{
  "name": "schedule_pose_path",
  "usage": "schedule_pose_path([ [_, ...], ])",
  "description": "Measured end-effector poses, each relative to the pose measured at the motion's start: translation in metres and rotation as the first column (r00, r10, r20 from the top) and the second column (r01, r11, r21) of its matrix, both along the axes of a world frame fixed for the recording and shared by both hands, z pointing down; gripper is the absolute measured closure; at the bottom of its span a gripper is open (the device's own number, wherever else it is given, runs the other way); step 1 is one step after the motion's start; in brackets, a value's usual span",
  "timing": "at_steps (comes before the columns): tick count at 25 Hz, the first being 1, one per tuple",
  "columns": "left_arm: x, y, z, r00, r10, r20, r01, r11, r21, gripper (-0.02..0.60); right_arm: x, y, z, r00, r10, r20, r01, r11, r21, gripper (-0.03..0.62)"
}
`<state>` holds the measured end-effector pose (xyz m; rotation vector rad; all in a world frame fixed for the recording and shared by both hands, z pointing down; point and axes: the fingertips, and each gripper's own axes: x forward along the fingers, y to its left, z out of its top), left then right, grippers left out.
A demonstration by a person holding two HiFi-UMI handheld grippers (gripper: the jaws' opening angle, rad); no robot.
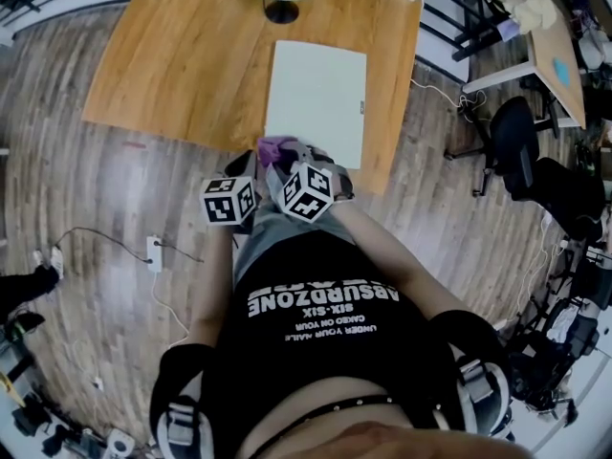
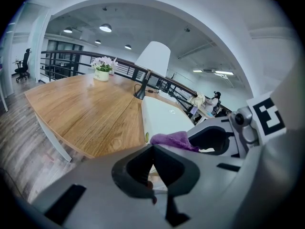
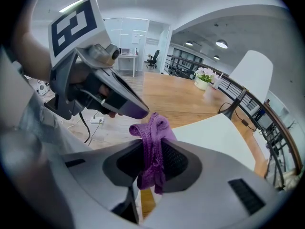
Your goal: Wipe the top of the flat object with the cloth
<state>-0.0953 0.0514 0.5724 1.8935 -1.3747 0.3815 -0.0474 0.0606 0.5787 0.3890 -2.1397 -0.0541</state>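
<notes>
A flat white object (image 1: 316,98) lies on the wooden table (image 1: 191,55), reaching to its near edge. My right gripper (image 3: 151,144) is shut on a bunched purple cloth (image 3: 153,142), which hangs out between the jaws. In the head view the cloth (image 1: 275,145) sits just short of the flat object's near edge, and both grippers are held close together in front of my body. The left gripper (image 2: 152,147) has its jaws closed tip to tip with nothing between them, beside the cloth (image 2: 171,140). The flat object (image 2: 164,118) lies just beyond.
A white lamp with a black base (image 1: 280,10) stands at the table's far side, and a flower pot (image 2: 101,74) sits at a far corner. Black office chairs (image 1: 516,146) are to the right. A power strip (image 1: 153,250) and cables lie on the floor to the left.
</notes>
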Motion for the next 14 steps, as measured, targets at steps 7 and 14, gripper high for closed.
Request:
schedule_pose_path([
  [7, 0.0010, 0.0049, 0.0015, 1.000, -0.001, 0.001, 0.001, 1.000, -0.002, 0.566, 0.0012, 0.0023, 0.0009, 1.000, -0.001, 0.004, 0.001, 1.000, 0.004, 0.490],
  [14, 0.0005, 0.0081, 0.0000, 1.000, 0.003, 0.004, -0.003, 1.000, -0.002, 0.566, 0.0011, 0.0052, 0.0008, 1.000, -0.004, 0.002, 0.004, 1.000, 0.008, 0.491],
])
